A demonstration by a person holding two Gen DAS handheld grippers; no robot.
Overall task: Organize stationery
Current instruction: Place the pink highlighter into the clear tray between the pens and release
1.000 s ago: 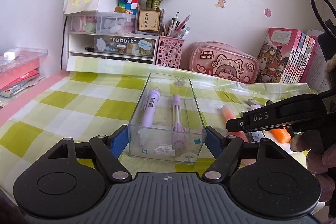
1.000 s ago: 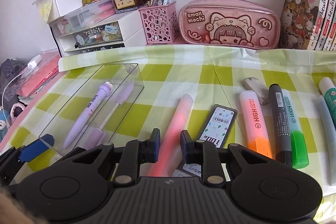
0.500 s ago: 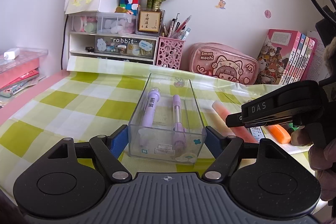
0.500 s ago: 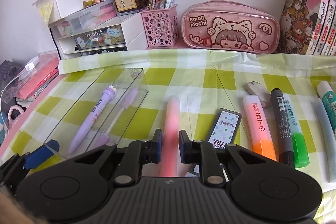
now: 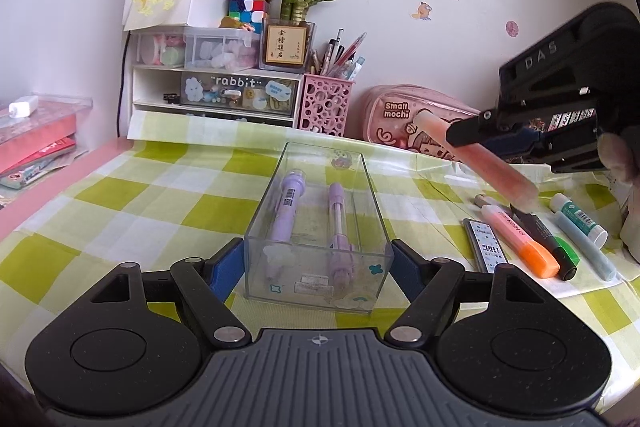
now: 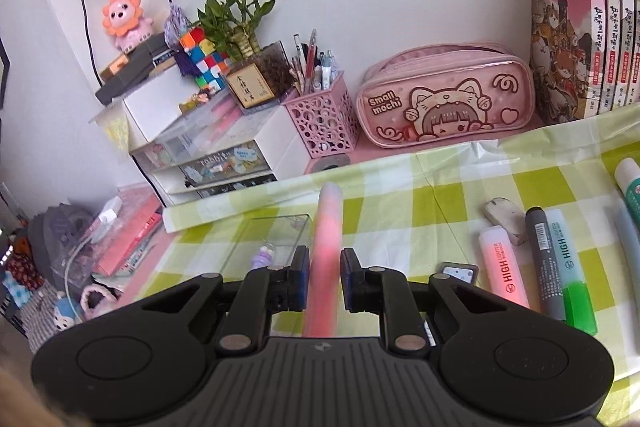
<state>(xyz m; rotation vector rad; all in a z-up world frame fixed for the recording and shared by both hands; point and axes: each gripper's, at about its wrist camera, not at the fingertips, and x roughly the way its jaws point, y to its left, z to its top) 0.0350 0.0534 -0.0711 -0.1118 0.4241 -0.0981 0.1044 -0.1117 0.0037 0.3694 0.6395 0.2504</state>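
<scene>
A clear plastic box (image 5: 316, 227) sits on the green checked cloth with two purple pens (image 5: 290, 205) inside. My left gripper (image 5: 318, 269) is shut on the box's near end, one blue pad on each side wall. My right gripper (image 6: 324, 277) is shut on a pink marker (image 6: 326, 251), lifted off the cloth and slanting down to the right in the left wrist view, pink marker (image 5: 486, 163). It hangs to the right of the box and above the row of loose stationery. The box's far corner (image 6: 276, 227) shows just left of the held marker.
On the cloth at the right lie an orange highlighter (image 5: 520, 241), a black marker (image 5: 544, 243), a green highlighter (image 6: 572, 267), a glue stick (image 5: 578, 219), a lead case (image 5: 486, 245) and an eraser (image 6: 506, 221). A pink pencil case (image 6: 446, 99), pink pen holder (image 6: 320, 119), drawers and books line the back.
My right gripper has closed on the pink marker and lifted it off the cloth, rolling as it rose. The left gripper has kept still on the box.
</scene>
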